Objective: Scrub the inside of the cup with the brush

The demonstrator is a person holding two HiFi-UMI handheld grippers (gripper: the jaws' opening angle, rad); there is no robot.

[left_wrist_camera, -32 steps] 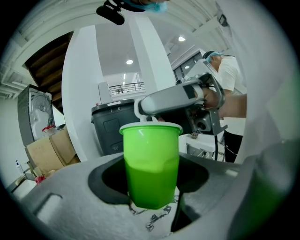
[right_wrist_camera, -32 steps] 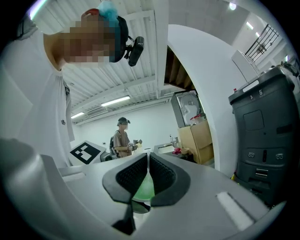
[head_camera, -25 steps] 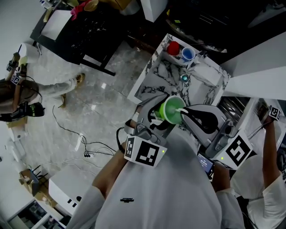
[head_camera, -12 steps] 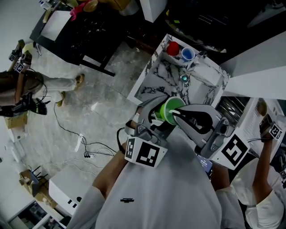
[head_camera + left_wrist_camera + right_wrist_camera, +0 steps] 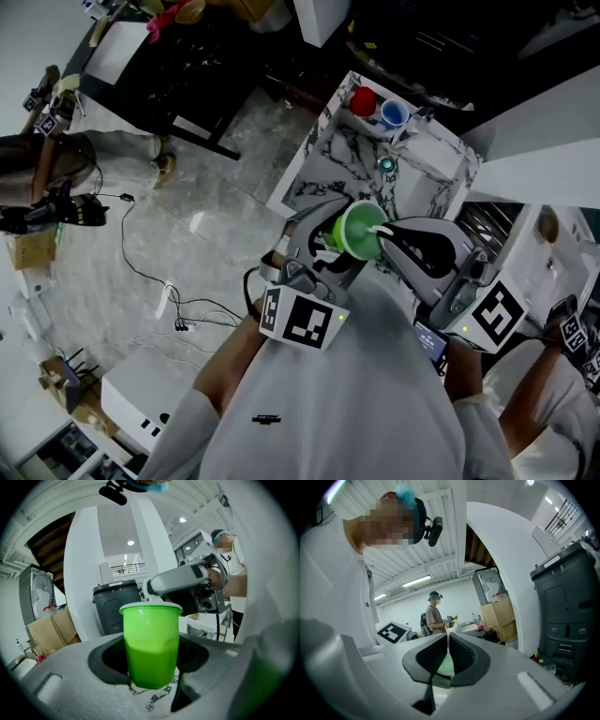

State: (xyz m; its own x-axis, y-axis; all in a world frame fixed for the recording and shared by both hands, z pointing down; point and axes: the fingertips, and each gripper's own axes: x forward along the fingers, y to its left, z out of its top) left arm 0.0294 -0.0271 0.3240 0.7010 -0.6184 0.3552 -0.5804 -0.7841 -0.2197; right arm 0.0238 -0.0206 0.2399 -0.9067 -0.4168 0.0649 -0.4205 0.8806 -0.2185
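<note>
The right claw (image 5: 447,657) has edged back toward 3 o'clock, pinched tight on the brush (image 5: 377,228), whose tip sits in the green cup (image 5: 354,232) gripped by the left claw (image 5: 150,667).

The mouth of the green cup (image 5: 359,230) is taken up by the right gripper (image 5: 382,236) and its brush (image 5: 375,228); beyond, the marble surface (image 5: 319,178) lies mostly bare, with seemingly a small teal object (image 5: 386,164) midway and a red cup (image 5: 364,99) and blue cup (image 5: 395,113) at the far end
</note>
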